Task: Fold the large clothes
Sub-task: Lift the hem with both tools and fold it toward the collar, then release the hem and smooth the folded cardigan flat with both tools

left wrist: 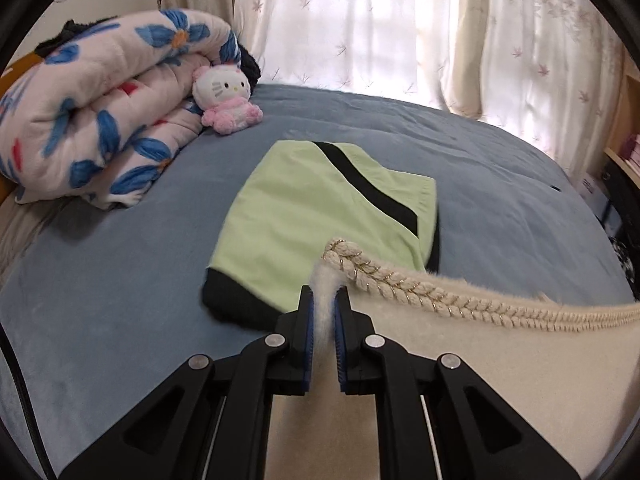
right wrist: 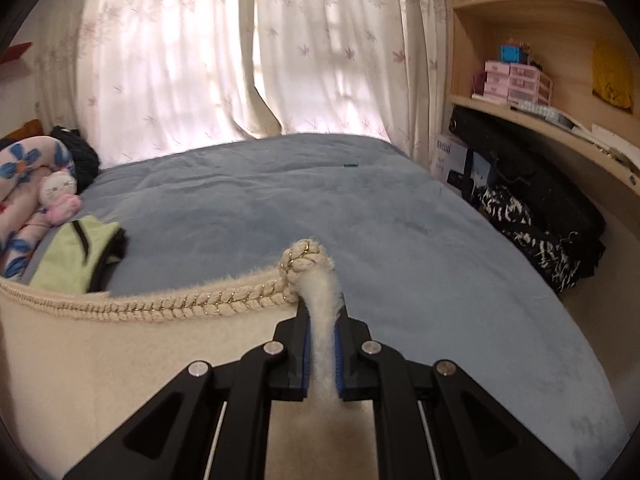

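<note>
Left gripper (left wrist: 323,308) and right gripper (right wrist: 322,320) clamped on fluffy cream garment with braided rope trim (left wrist: 460,300), stretched above blue bed cover (left wrist: 120,280). Could slip (thick pile), or sweep onto folded green-and-black garment (left wrist: 320,208) mid-bed.

A bedroom in a home.
A bed (right wrist: 400,240) with a blue cover, a rolled flowered quilt (left wrist: 100,120), a plush toy (left wrist: 226,96), flowered curtains (right wrist: 200,60) and wooden shelves (right wrist: 540,8).

Blue-covered bed (left wrist: 500,168) — folded green garment (left wrist: 320,216), floral quilt (left wrist: 100,112), plush cat (left wrist: 226,96)
</note>
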Demonstrator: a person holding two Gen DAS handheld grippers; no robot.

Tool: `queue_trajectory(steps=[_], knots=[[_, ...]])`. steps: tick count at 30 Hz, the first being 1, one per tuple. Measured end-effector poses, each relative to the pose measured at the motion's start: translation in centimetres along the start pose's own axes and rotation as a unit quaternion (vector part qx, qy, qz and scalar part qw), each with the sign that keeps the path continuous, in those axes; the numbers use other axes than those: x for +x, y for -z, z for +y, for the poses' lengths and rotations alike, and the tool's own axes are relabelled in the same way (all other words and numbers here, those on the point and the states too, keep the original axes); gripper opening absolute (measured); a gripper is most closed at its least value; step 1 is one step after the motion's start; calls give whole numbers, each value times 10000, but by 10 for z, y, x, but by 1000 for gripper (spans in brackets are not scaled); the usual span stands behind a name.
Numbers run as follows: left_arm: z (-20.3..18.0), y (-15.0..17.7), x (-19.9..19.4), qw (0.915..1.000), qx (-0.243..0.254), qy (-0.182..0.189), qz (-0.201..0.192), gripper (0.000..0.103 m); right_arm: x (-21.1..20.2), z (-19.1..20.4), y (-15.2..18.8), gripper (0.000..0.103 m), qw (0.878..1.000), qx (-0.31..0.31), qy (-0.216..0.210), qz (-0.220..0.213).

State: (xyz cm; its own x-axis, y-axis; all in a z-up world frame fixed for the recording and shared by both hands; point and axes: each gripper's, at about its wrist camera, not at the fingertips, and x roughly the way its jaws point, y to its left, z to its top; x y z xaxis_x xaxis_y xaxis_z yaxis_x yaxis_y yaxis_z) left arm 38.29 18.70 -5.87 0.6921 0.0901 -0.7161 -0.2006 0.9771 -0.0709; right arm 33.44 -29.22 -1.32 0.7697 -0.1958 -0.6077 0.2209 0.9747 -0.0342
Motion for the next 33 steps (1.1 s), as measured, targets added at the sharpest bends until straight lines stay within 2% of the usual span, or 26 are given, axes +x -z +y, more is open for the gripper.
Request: queue_trajectory(steps=[2,3,4,5,8,10,13,16,18,21,23,25,26,27,29,31,33], knots=[[-8,-7,32,9998,-1,-176,7,6,36,5,2,8,9997,-39,124,199],[-10,-8,44,9995,19,-325,-21,2,52,8,5,8,9994,-61,189,295],[-10,-9,56,9979,5,-635,-102,2,70,9,9,8,9988,-65,261,410],[-5,-9,76,9970,-110,-760,-61,2,89,10,15,8,9978,-45,314,588],[11,2,117,9955,-389,-807,318,2,138,10,41,8,9930,45,345,1132],[18,20,141,9940,-410,-865,520,2,151,11,51,8,9909,55,343,1298],[25,33,145,9959,-542,-643,320,2,152,8,50,11,9905,96,240,1353],[29,32,146,9965,-624,-429,346,3,156,-1,46,17,9889,222,172,1460],[29,31,142,9969,-584,-327,413,5,154,-5,44,24,9878,360,137,1508],[24,27,125,9978,-453,-216,444,9,136,-8,35,24,9863,549,-101,1554],[14,22,104,9990,-264,-23,361,14,109,-14,26,24,9869,741,-417,1372],[2,19,81,9995,-70,179,256,24,80,-22,16,25,9855,959,-834,1126],[-5,19,70,9993,0,287,237,27,65,-27,12,32,9830,1087,-1087,1001],[-13,20,61,9988,54,428,249,31,51,-30,9,46,9806,1194,-1271,892],[-33,27,43,9963,136,788,324,35,29,-26,7,61,9795,1254,-1379,768],[-56,40,28,9924,208,1148,401,43,17,-7,11,62,9818,1023,-1396,778],[-79,55,20,9891,268,1354,513,46,13,22,21,62,9821,651,-1512,913]])
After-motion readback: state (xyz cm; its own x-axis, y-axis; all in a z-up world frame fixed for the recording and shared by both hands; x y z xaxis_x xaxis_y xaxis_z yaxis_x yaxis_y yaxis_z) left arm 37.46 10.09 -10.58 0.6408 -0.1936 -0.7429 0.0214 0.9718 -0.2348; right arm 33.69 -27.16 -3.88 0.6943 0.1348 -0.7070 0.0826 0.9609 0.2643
